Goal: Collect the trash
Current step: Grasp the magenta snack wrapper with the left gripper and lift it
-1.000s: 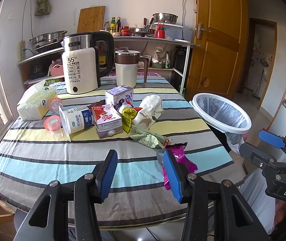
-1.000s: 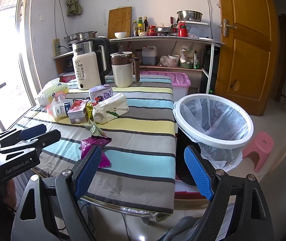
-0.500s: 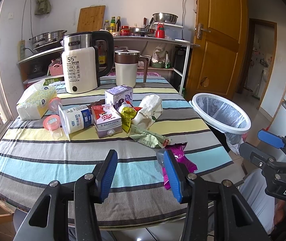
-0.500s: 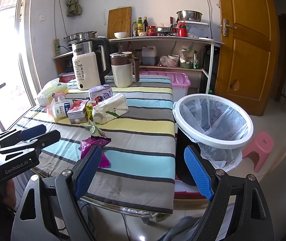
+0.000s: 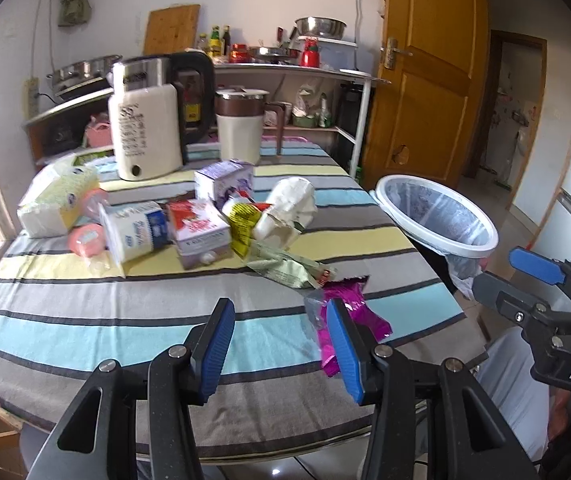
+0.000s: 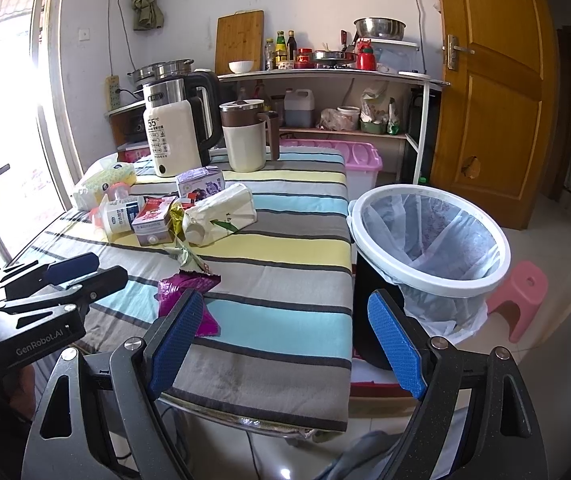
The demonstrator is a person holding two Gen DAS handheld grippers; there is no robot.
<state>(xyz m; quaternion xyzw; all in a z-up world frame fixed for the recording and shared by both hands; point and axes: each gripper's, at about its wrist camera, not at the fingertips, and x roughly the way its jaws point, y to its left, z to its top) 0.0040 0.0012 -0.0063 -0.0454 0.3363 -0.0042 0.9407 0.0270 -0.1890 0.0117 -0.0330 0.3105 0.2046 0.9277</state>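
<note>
Nothing has moved: my left gripper [image 5: 281,344] and right gripper [image 6: 285,340] still hover wide, empty. The purple wrapper [image 5: 349,308] near the table's [image 5: 85,320] front edge remains uncollected.

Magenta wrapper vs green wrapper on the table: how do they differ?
The magenta wrapper is shiny purple-pink foil; the green wrapper is pale, matte green. The magenta wrapper lies alone, nearest the table's front edge, while the green wrapper sits farther back, reaching to the carton pile. In the left wrist view a gripper finger partly hides the magenta one; the green one is unobstructed. Both lie flat, crumpled, ungrasped.
</note>
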